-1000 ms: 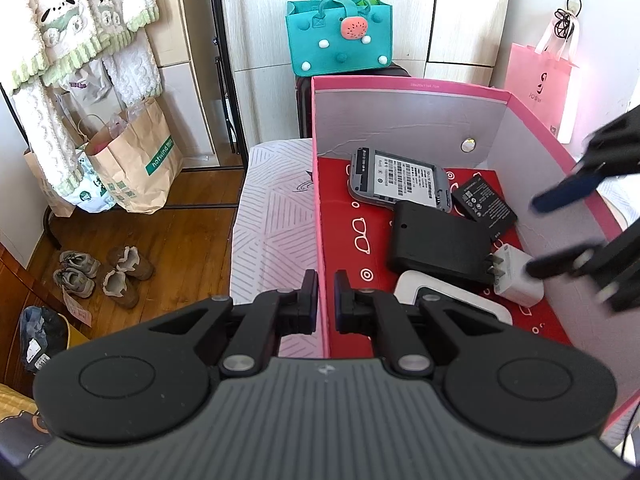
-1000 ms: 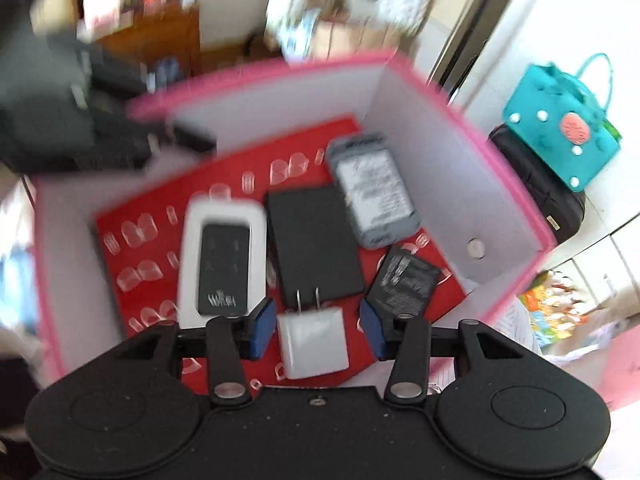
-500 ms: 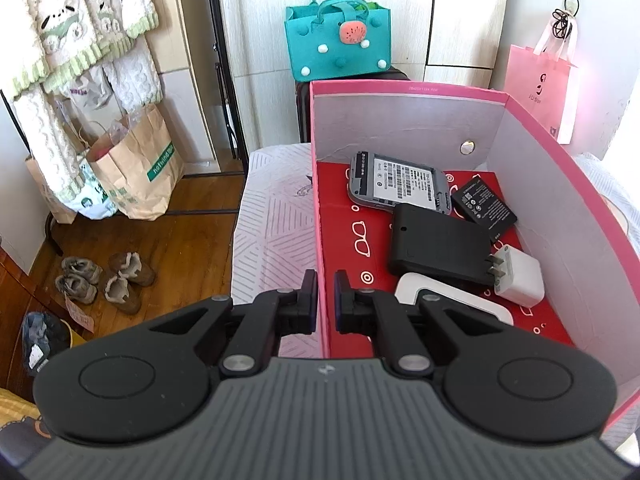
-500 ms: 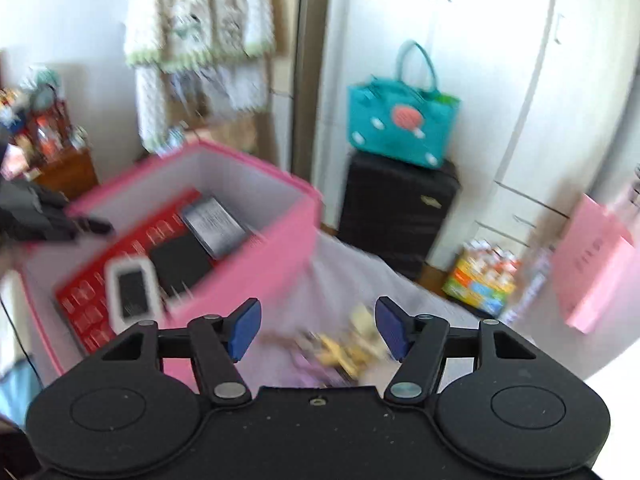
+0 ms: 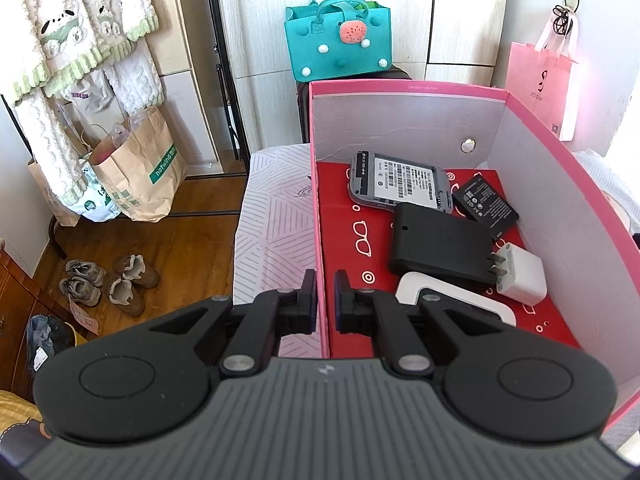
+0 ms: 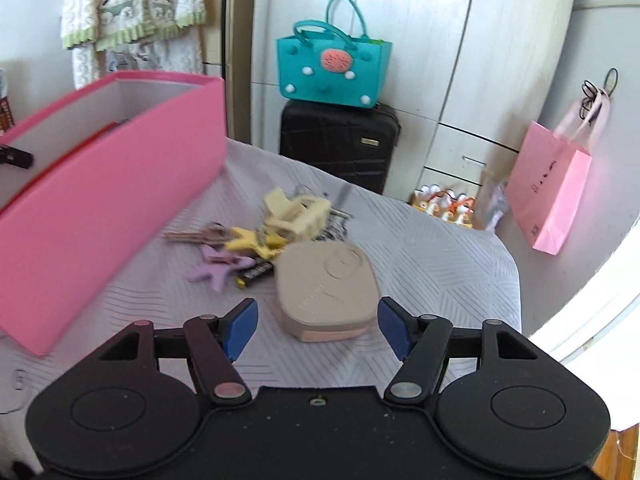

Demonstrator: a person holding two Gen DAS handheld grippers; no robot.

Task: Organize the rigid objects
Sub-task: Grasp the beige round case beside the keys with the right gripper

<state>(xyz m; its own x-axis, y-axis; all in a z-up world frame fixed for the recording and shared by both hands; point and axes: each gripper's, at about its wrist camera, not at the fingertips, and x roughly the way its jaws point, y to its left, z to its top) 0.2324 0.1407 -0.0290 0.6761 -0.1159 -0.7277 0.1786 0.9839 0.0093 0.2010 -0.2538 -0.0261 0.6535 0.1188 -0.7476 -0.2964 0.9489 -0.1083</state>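
My left gripper (image 5: 324,300) is shut on the near left wall of the pink box (image 5: 320,216). Inside lie a grey device (image 5: 396,188), a black battery (image 5: 486,204), a black case (image 5: 438,246), a white charger plug (image 5: 520,274) and a white router (image 5: 452,300). My right gripper (image 6: 316,326) is open and empty over the bed, just short of a beige rounded case (image 6: 326,292). Beyond it lie a cream hair clip (image 6: 298,214), yellow and purple star clips (image 6: 224,262), a battery (image 6: 254,272) and keys (image 6: 192,234). The pink box (image 6: 100,200) stands to the left.
The bed cover (image 6: 432,256) holds all of this. A black suitcase (image 6: 340,140) with a teal bag (image 6: 332,68) stands behind the bed. A pink paper bag (image 6: 556,192) hangs on the right. Paper bags (image 5: 132,168) and shoes (image 5: 104,284) are on the wooden floor at left.
My right gripper has let go of the white charger plug in the box, pulled out and swung right to the loose pile on the bed. The left gripper has held still.
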